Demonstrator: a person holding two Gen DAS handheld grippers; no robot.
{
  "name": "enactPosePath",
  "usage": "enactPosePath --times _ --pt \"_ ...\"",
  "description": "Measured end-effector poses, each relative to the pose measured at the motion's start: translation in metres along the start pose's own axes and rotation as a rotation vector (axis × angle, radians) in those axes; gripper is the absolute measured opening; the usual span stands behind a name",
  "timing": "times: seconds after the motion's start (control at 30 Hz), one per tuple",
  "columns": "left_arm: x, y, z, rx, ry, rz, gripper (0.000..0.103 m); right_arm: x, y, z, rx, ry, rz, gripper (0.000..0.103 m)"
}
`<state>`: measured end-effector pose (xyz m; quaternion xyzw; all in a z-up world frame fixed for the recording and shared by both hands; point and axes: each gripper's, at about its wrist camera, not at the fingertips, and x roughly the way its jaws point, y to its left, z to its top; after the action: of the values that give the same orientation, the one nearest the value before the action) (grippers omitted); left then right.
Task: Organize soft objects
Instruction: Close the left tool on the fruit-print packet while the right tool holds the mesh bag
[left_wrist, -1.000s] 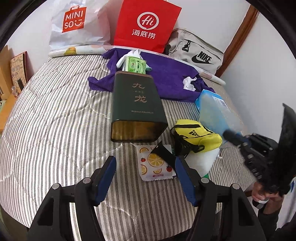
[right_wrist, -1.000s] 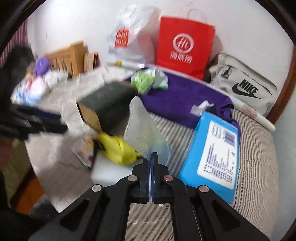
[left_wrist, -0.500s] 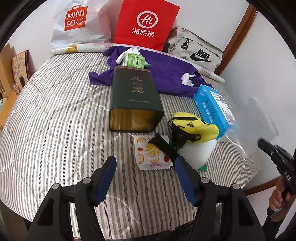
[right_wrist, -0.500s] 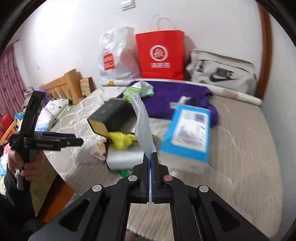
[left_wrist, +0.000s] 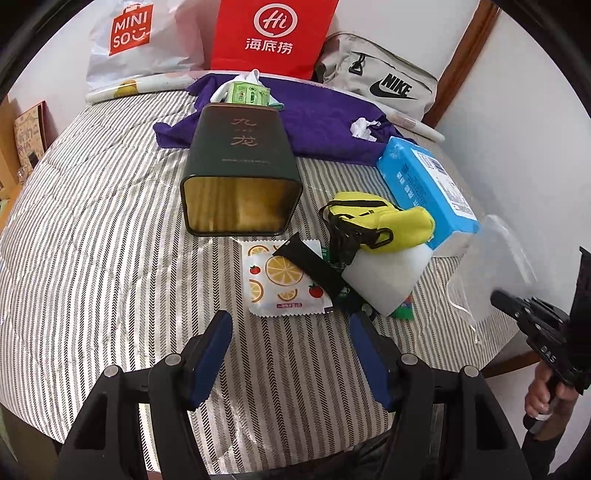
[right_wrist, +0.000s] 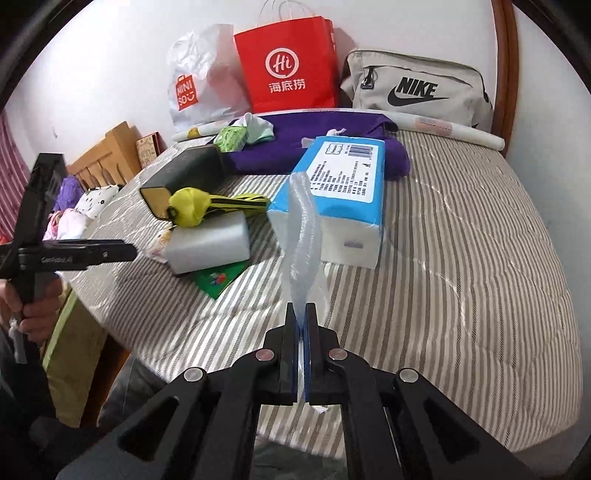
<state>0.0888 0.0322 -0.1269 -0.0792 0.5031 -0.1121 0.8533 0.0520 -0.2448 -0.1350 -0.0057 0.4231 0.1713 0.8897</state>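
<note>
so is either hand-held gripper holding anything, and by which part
The right hand-held gripper is shut on the clear plastic bag, pinching its bottom edge. The left hand-held gripper is open, holding nothing.

**Right jaws pinched shut, left jaws parted**

Your right gripper (right_wrist: 302, 314) points forward and down, its two jaws pressed together on a clear plastic bag (right_wrist: 301, 236) that stands up from between the pads, directly ahead of the fingertips. In the left wrist view the same gripper (left_wrist: 496, 297) shows off to the right of your left one, with your right hand (left_wrist: 543, 398) wrapped around its handle below.

Your left gripper (left_wrist: 290, 325) is angled downward too, its blue-padded fingers (left_wrist: 212, 350) standing well apart (nothing sits between them). From the right wrist view it reaches in from the far left (right_wrist: 129, 251), your left hand (right_wrist: 31, 314) gripping the handle underneath.
</note>
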Motion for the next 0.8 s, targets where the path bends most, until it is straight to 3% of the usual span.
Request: enactPosePath --times 0.17,0.33,0.5,0.57,0.6,0.8 --pt "0.007 0.002 0.003 -0.003 0.016 0.009 0.063 0.02 -0.006 0.009 0.023 -0.004 0.005 0.008" --pt "0.016 0.002 0.003 0.004 0.024 0.005 0.065 0.042 -0.011 0.017 0.05 0.012 0.0 0.04" --pt "0.024 0.001 0.006 0.019 0.017 0.018 0.065 0.054 -0.013 0.018 0.083 -0.002 0.042 0.04" --pt "0.028 -0.001 0.009 0.029 0.01 0.039 0.065 0.056 -0.011 0.016 0.067 -0.013 0.032 0.027" --pt "0.03 -0.002 0.009 0.039 0.007 0.056 0.065 0.056 -0.01 0.016 0.06 -0.016 0.029 0.013" --pt "0.04 -0.009 0.012 0.098 -0.009 0.119 0.065 0.053 -0.008 0.01 0.056 -0.014 0.044 0.011"
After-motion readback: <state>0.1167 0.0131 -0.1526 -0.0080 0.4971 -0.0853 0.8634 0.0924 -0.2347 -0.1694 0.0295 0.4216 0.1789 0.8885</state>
